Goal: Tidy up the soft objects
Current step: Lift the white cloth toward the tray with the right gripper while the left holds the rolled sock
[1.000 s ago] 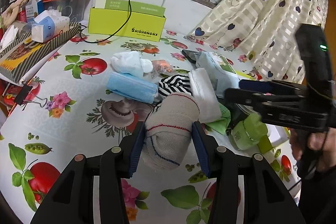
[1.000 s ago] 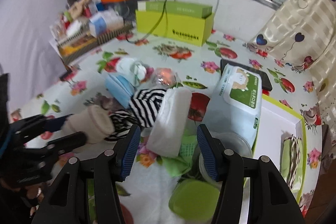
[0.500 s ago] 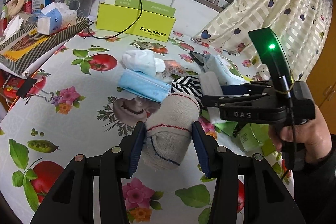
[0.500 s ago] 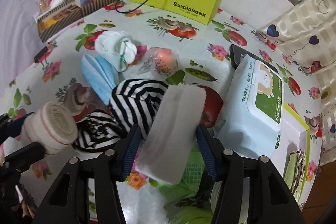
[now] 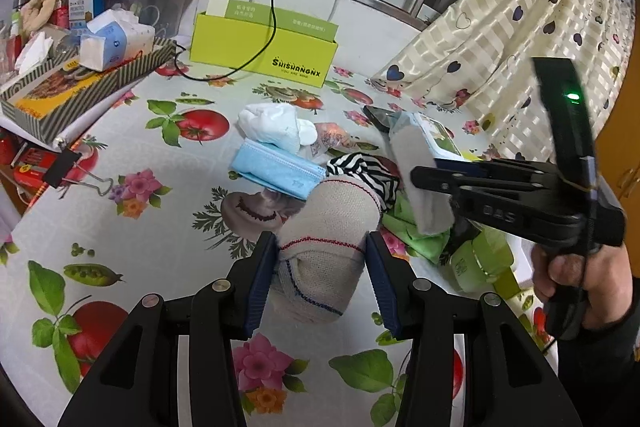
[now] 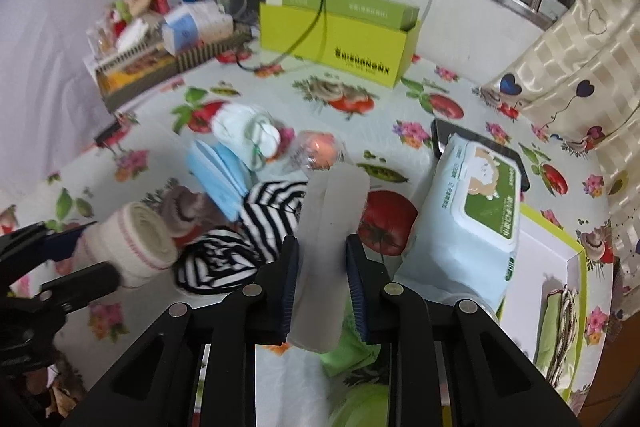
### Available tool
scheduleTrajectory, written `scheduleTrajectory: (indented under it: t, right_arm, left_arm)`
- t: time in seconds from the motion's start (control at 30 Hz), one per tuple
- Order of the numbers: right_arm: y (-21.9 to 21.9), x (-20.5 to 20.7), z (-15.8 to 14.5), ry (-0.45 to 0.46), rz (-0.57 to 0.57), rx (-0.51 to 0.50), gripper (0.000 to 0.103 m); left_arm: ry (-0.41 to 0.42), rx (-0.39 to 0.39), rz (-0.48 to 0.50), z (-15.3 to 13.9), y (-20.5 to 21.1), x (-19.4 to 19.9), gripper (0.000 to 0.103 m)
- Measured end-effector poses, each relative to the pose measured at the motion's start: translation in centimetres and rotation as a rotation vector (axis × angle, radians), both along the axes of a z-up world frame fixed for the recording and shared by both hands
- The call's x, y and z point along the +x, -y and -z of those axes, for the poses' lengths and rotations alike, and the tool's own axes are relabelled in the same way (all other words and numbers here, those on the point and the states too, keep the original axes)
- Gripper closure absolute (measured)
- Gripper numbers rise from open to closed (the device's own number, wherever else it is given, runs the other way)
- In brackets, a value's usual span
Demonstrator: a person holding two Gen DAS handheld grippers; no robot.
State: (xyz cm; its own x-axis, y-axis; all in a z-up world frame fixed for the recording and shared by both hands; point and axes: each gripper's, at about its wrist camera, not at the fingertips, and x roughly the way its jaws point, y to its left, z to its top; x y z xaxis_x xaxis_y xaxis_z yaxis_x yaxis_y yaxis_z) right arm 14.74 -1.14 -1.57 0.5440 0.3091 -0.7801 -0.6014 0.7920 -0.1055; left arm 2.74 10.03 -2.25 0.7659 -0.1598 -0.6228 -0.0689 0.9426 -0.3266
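The right tongs (image 6: 322, 263) are closing on a flat, folded white cloth pad (image 6: 332, 223), and both blue-lined pads already press its long sides, pinching it narrow at that point. The pad's long axis runs straight ahead, in line with the fingers: most of its length reaches forward beyond the tips, over the black-and-white striped fabric bundle (image 6: 260, 223), and a short end hangs back toward the wrist. In the left wrist view the pad stands tilted, its far end up, clear of the flower-and-tomato printed surface (image 5: 132, 227).

The left tongs (image 5: 322, 267) are clamped across a beige knitted bandage roll with red and blue edge lines (image 5: 326, 247). The roll's axis also points forward along the fingers, its far end just beside the striped bundle and a stack of light blue face masks (image 5: 276, 173).

Each hand already has its own item, so nearness decides little here; what matters, I judge, is that the white pad is gripped near one end, so its long free part may droop or swing when carried. To the right of the right tongs, close by, lies a pale blue wet-wipe pack with a green lid (image 6: 472, 219), and beyond it a white tray with a lime-green rim (image 6: 576, 255), possibly the place for sorted items.
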Motion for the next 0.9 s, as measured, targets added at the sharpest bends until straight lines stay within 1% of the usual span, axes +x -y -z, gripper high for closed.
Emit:
scheduleTrajectory:
  t: [0.2,0.47,0.9]
  right_arm:
    - [1.1,-2.6,-2.1,0.017,-0.039,0.095,0.080]
    - [2.6,-5.1,-4.1,0.045,-0.063,0.184,0.080]
    - [5.3,-7.2,-5.8,0.074,-0.065,0.272,0.080]
  left_arm:
    - [0.010,0.014,-0.009,-1.0,0.6,-0.5,0.056]
    - [0.023,0.036,-0.022,-2.1,1.4,-1.0,0.056]
    - [0.038,0.054,-0.018,-3.2,2.8,-0.9,0.056]
